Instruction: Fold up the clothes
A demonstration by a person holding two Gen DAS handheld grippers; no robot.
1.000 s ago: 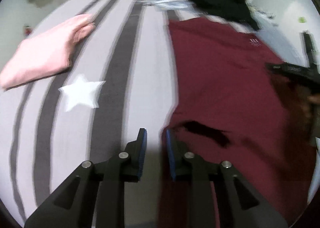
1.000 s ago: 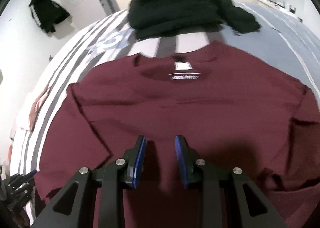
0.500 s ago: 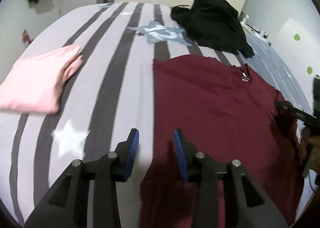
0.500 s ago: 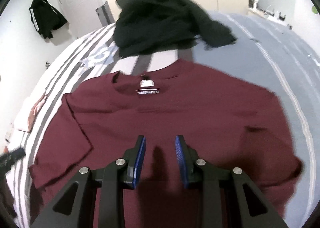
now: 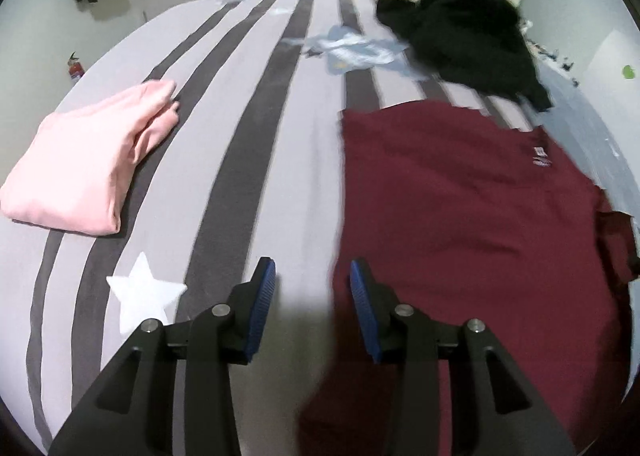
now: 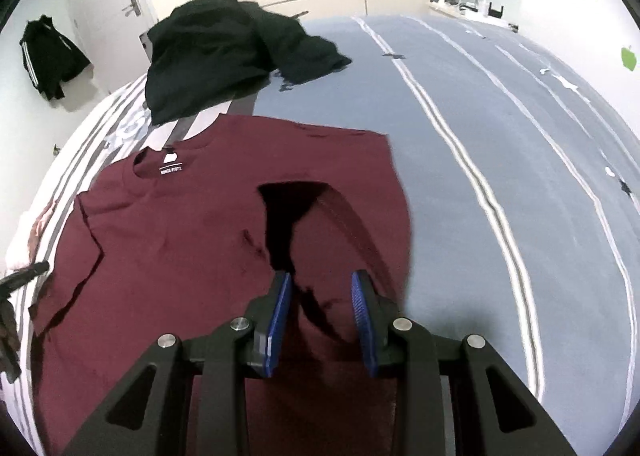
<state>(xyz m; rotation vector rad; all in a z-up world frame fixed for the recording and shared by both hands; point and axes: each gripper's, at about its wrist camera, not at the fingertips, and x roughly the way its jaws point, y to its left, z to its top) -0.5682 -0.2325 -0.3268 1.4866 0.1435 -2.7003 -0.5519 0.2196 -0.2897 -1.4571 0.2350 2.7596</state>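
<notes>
Item: maroon shirt (image 6: 180, 240), laid flat on the striped bed (image 5: 248, 160); collar pointed at the black heap (image 6: 224, 56), long axis collar to hem. Right sleeve is folded inward.

Left claw (image 5: 312, 296): released, empty, beside the shirt's edge.

Right claw (image 6: 320, 308): spread, nothing gripped.

Risk: loose sleeve may be dragged open by the right claw.

The left gripper (image 5: 312, 276), a black two-finger tool with blue ribbed pads (image 5: 264, 288), points forward, its jaws spread wide with nothing between them. The right gripper (image 6: 320, 288), of the same build, likewise has its jaws parted.
</notes>
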